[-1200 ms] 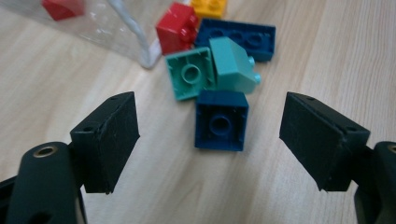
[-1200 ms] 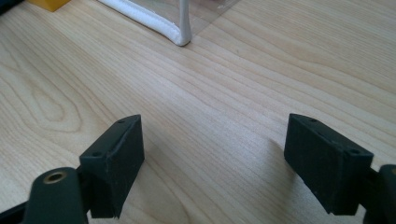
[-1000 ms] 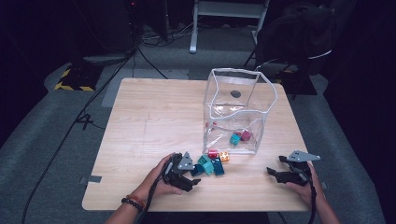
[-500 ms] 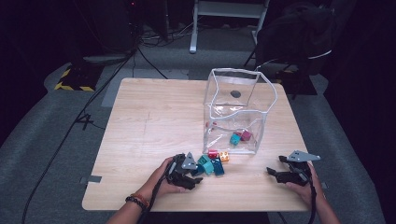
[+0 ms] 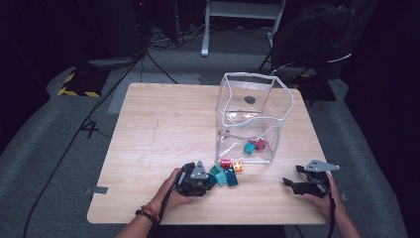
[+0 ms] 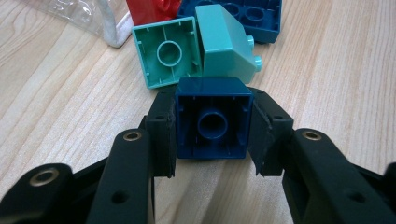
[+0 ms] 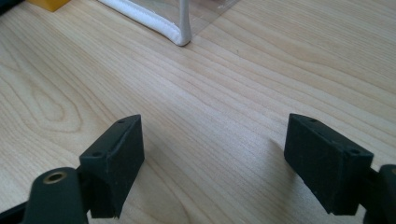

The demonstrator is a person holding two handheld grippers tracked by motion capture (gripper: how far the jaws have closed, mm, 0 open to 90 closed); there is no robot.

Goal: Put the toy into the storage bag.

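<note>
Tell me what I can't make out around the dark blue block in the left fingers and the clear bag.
- Dark blue block: its far, studded side is turned away in the left gripper view.
- Red block: cut off by the top edge there.
- Blue plate: likewise cut by the top edge.
- Blocks inside the clear bag: too small and glare-blurred in the high view to count surely.
- Yellow piece: clipped by the right gripper view's corner.

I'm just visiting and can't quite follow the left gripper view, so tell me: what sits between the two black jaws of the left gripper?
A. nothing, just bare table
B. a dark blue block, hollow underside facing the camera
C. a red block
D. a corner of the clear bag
B: in the left gripper view the left gripper has its jaws closed against both sides of the dark blue block, whose hollow underside faces the camera.
</note>
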